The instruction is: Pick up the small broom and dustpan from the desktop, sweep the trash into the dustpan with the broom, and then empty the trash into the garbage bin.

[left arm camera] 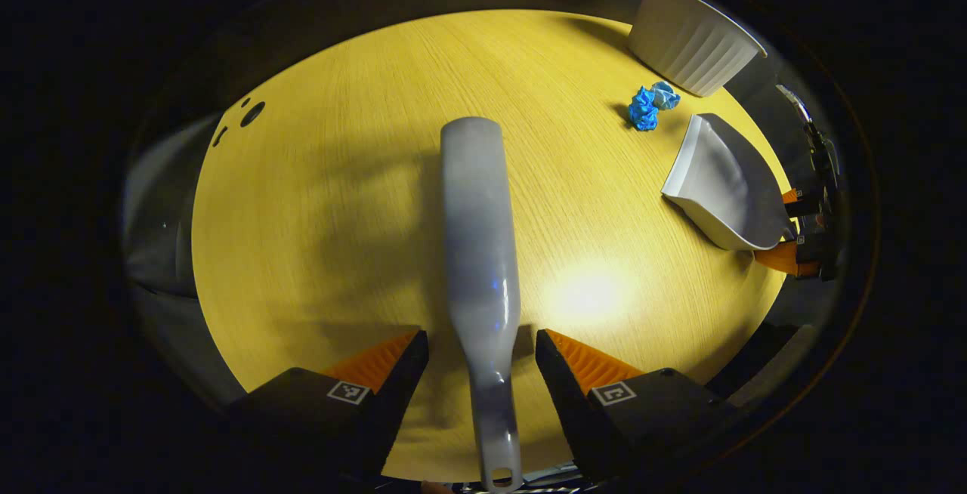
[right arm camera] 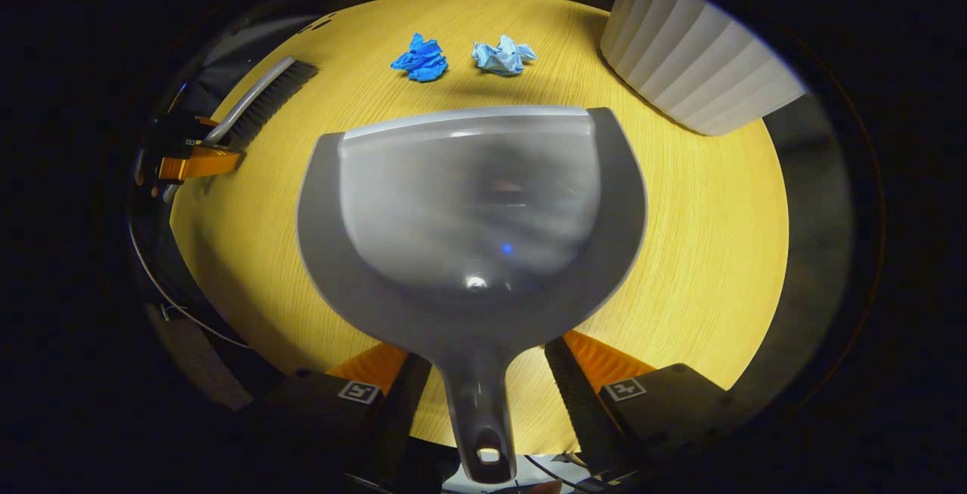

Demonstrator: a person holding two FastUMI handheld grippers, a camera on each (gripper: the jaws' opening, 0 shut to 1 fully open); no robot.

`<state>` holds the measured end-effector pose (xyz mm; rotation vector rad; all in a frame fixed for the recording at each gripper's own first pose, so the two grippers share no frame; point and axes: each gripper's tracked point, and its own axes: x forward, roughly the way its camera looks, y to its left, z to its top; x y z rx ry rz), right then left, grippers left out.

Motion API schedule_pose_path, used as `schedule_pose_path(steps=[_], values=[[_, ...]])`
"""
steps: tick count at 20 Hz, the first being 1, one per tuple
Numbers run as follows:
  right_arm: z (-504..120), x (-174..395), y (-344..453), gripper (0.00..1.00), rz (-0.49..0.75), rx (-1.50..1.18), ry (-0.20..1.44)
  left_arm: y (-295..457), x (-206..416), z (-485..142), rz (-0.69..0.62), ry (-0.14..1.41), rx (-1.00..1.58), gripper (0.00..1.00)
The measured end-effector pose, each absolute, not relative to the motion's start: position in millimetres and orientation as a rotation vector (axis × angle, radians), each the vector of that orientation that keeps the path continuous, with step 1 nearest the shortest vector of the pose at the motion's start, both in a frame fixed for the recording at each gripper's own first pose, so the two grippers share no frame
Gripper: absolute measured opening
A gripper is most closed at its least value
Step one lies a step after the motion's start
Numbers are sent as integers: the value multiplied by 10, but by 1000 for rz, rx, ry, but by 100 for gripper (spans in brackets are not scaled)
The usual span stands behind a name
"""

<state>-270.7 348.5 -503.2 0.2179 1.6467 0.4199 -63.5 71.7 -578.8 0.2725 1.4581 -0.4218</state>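
The broom (left arm camera: 481, 252) handle lies between the spread fingers of the left gripper (left arm camera: 482, 350), ungripped; the dustpan (right arm camera: 472, 214) handle likewise within the right gripper (right arm camera: 483, 362). Both seem light, stiff, slick plastic, best clamped mid-handle. 2 paper wads (right arm camera: 420, 60) lie ahead.

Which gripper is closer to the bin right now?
Right, I'd judge. The right gripper, astride the dustpan handle, has the bin just ahead to its right. The left gripper, astride the broom, sees the bin farther off, beyond the dustpan.
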Motion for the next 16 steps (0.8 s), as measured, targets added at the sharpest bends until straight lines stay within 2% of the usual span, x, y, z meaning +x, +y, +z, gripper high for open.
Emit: schedule_pose_path(steps=[1, 4, 5, 7, 8, 9, 11, 12, 13, 16], values=[[-5022, -2692, 3495, 82, 428, 215, 1653, 704, -617, -5789, -423, 1455, 273, 89], [-5033, -2703, 3520, 77, 443, 198, 1702, 705, -613, -5798, -420, 1456, 263, 88], [-5022, -2741, 3529, 60, 447, 197, 1728, 709, -623, -5805, -419, 1463, 262, 88], [-5012, -2744, 3528, 40, 455, 180, 1740, 724, -639, -5798, -415, 1471, 257, 88], [-4988, -2754, 3525, 37, 444, 180, 1751, 734, -643, -5797, -413, 1471, 257, 88], [-5017, -2751, 3543, 29, 445, 178, 1743, 737, -639, -5800, -413, 1471, 259, 87], [-5007, -2747, 3536, 42, 451, 182, 1728, 750, -650, -5817, -409, 1487, 262, 87], [-5003, -2748, 3533, 29, 458, 185, 1720, 762, -637, -5850, -401, 1491, 271, 88], [-5010, -2747, 3533, 36, 446, 191, 1717, 753, -609, -5845, -402, 1493, 281, 87], [-5009, -2747, 3542, 36, 436, 193, 1712, 698, -607, -5864, -402, 1512, 313, 82]])
